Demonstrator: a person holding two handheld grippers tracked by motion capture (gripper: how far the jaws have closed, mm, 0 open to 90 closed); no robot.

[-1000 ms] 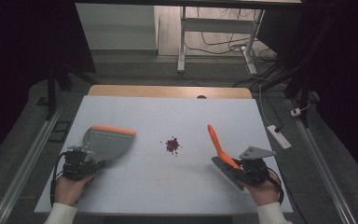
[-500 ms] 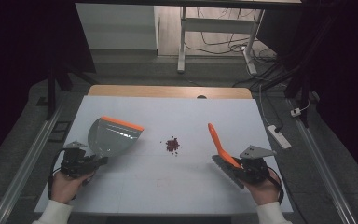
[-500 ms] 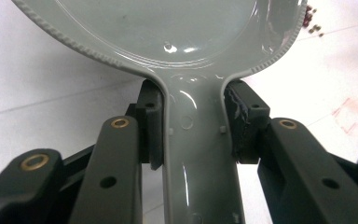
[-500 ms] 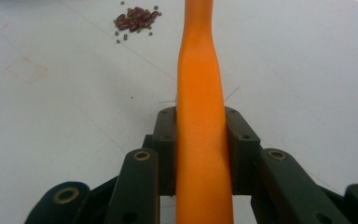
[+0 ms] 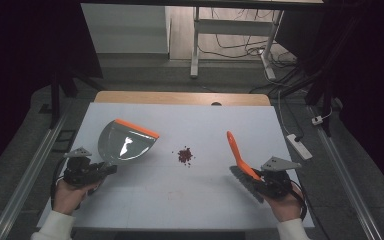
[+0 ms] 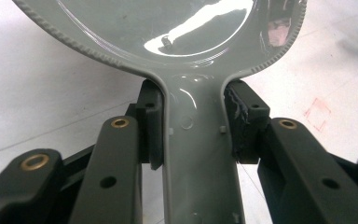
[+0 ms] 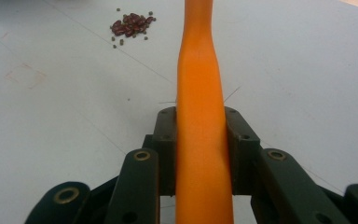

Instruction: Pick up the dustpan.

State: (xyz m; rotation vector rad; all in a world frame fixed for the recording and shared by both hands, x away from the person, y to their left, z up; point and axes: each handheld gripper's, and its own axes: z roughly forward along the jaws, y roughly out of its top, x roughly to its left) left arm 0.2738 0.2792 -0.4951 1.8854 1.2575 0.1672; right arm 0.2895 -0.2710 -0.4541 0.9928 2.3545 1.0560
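Note:
A grey dustpan (image 5: 127,142) with an orange lip is tilted up over the left of the white table (image 5: 205,210). My left gripper (image 5: 104,169) is shut on its handle (image 6: 198,154), and the pan's bowl (image 6: 168,28) fills the top of the left gripper view. A small pile of dark red beans (image 5: 184,155) lies mid-table, to the right of the pan. My right gripper (image 5: 264,181) is shut on an orange-handled brush (image 5: 236,149), handle pointing away, dark bristles (image 5: 244,181) low near the table. The right gripper view has the handle (image 7: 200,93) between the jaws and the beans (image 7: 130,25) ahead to the left.
A wooden strip (image 5: 180,97) runs along the table's far edge. Metal rails flank the table, and a white power strip (image 5: 297,145) lies on the floor to the right. A faint red square mark (image 7: 25,74) is on the tabletop.
The left gripper has lifted and tilted the dustpan up off the table, its lip swinging toward the beans. The right gripper and brush have stayed put.

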